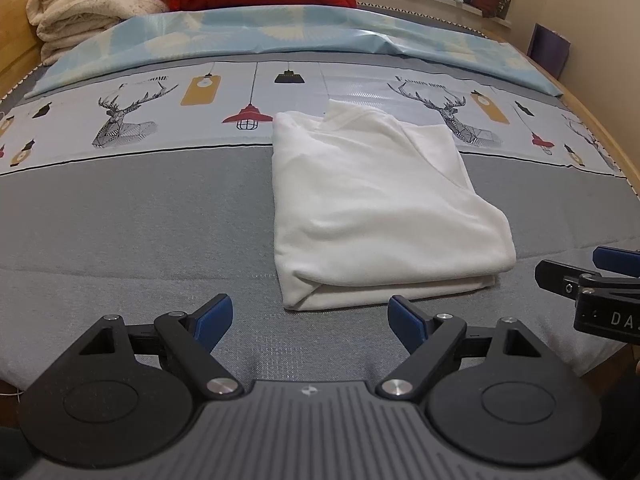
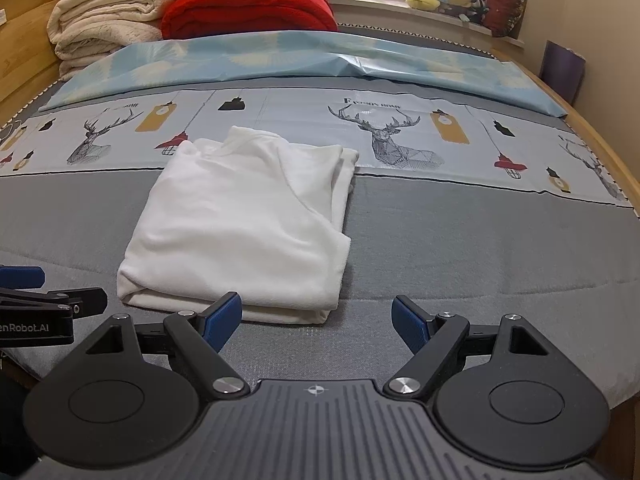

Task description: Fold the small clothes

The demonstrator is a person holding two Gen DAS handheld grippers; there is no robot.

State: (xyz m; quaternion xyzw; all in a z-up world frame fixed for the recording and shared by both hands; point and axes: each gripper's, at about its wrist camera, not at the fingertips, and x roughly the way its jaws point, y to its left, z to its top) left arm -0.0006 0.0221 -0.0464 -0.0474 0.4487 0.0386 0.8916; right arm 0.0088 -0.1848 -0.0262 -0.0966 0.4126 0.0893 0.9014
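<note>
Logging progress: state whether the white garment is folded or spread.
Folded: the white garment lies as a compact rectangle with stacked layers visible at its near edge.

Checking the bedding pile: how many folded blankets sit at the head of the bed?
2 clearly: a cream blanket on the left and a red blanket beside it. More bedding lies on top of the cream one, partly out of view.

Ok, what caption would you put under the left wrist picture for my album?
White shirt lies folded on the grey bed cover, with the open left gripper empty just in front of it.
</note>
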